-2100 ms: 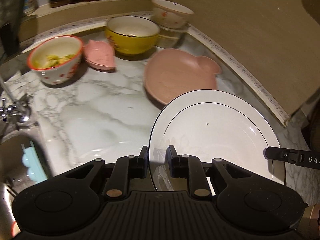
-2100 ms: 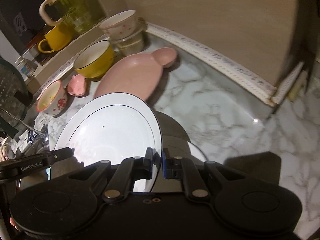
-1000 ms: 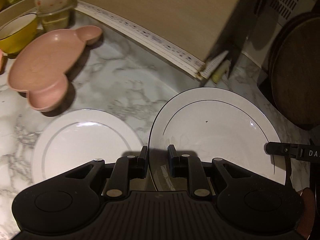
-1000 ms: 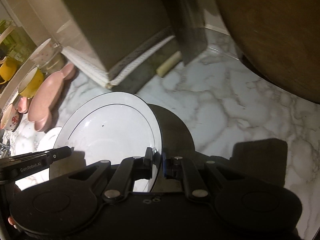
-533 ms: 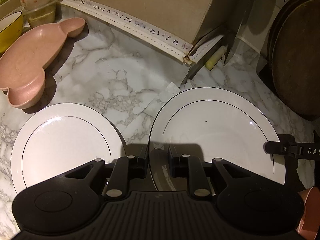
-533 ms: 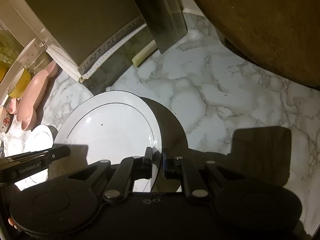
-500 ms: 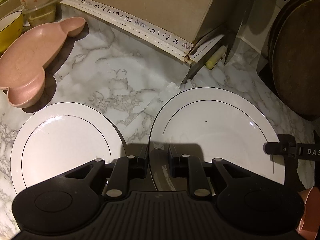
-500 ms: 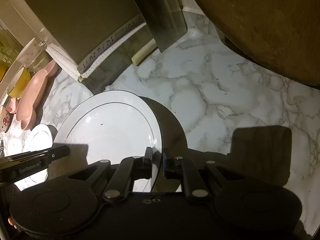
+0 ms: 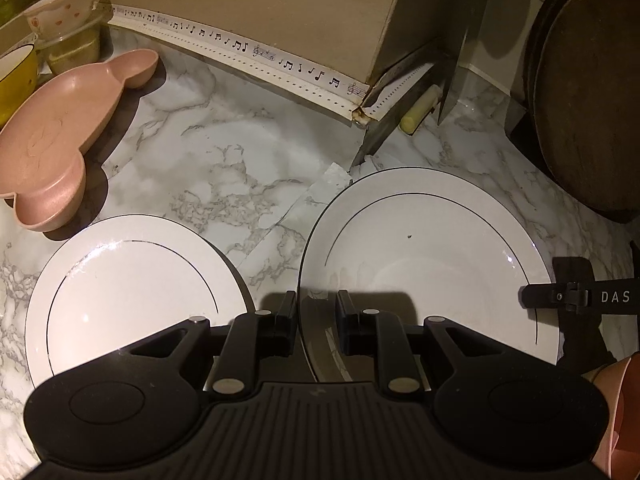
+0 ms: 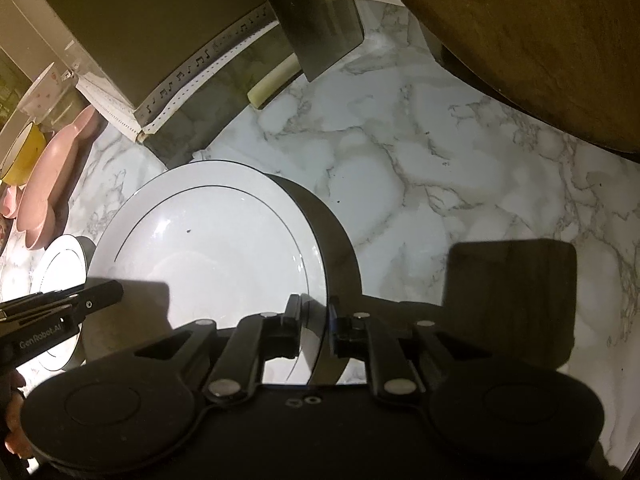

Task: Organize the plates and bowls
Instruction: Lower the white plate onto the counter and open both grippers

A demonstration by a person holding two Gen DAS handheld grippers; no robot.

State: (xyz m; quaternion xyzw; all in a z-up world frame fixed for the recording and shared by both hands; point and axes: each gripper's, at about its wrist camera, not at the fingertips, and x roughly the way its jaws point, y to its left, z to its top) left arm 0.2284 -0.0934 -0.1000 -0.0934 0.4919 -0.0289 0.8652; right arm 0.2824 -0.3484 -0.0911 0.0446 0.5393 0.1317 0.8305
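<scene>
A large white plate with a thin black rim line [image 9: 432, 264] [image 10: 208, 248] hangs low over the marble counter [image 9: 224, 152]; whether it touches I cannot tell. My left gripper [image 9: 317, 312] is shut on its left rim and shows in the right wrist view as a black finger [image 10: 80, 300]. My right gripper [image 10: 316, 318] straddles the opposite rim. Its jaws are opening, with a small gap at the rim. A second white plate [image 9: 132, 292] [image 10: 64, 264] lies flat just to the left. A pink bear-shaped dish [image 9: 52, 140] [image 10: 52, 168] sits beyond it.
Round wooden boards [image 9: 588, 100] [image 10: 540, 40] lean at the right. A cleaver [image 10: 320, 20] with a pale handle [image 9: 416, 114] stands against the beige wall with its music-note strip [image 9: 240, 46]. A yellow bowl [image 9: 16, 80] and stacked dotted bowls [image 9: 64, 8] are at the far left.
Both grippers carried the large plate a little lower toward the counter, beside the second plate. The right gripper's fingers have spread apart around the rim; the left grip is unchanged.
</scene>
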